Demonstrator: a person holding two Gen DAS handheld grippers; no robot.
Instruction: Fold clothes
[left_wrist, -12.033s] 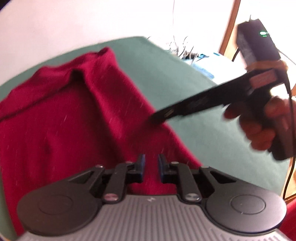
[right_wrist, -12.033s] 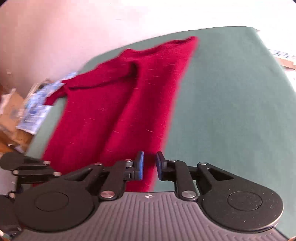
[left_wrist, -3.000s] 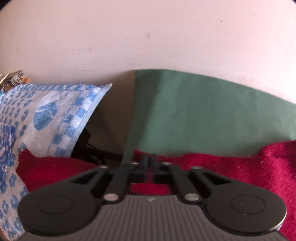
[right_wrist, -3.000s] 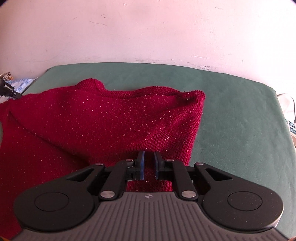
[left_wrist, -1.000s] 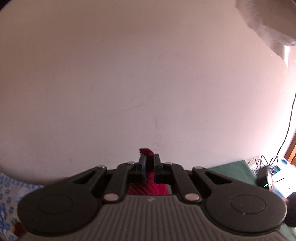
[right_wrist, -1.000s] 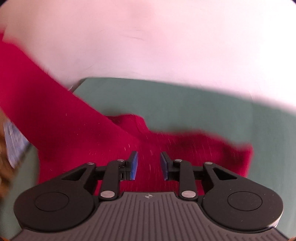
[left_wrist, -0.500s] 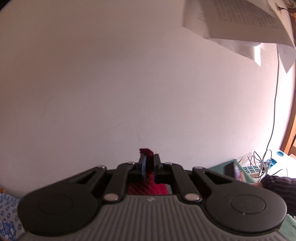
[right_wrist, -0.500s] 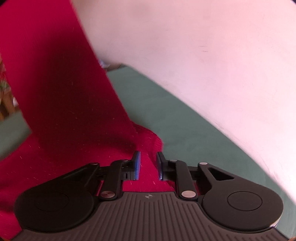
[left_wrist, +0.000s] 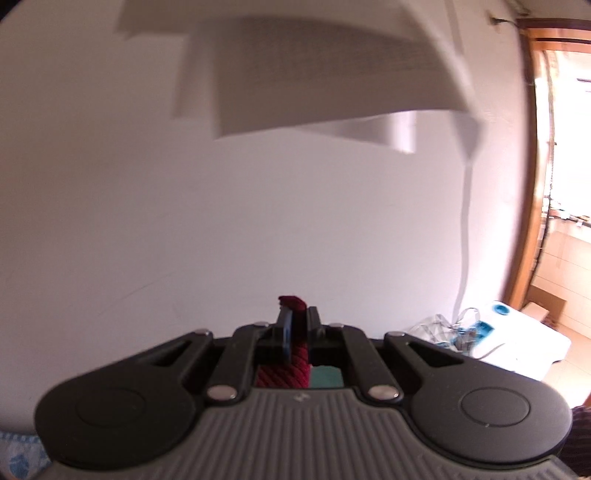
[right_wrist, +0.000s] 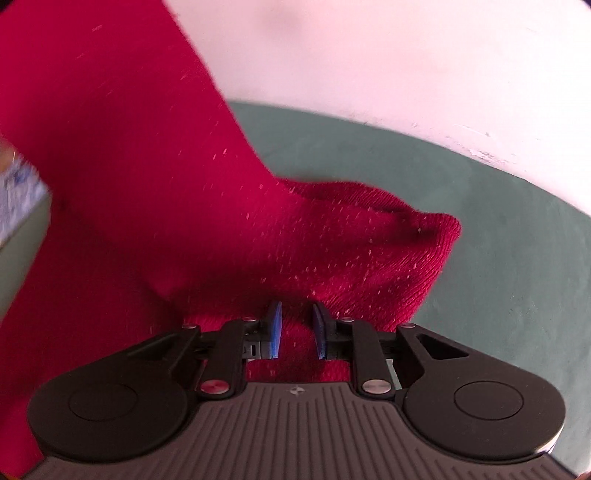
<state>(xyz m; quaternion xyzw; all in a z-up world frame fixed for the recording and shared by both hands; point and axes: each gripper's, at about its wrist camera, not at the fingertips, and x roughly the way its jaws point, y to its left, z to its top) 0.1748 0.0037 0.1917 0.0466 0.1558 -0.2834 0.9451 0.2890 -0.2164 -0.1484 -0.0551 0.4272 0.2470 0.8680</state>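
Two grippers in play. Left gripper (left_wrist: 298, 325) raised, aimed near level at wall (left_wrist: 184, 221), jaws clamped on red sweater (right_wrist: 207, 206) edge. Right gripper (right_wrist: 297, 332) tilted down over green worktop (right_wrist: 517, 258), jaws narrow and closing, sweater fold between them; fabric climbs toward 11 o'clock.

left gripper (left_wrist: 298, 325): black arms, grey ribbed body, silver screws, blue pad
right gripper (right_wrist: 297, 334): black arms, blue pads, grey ribbed body
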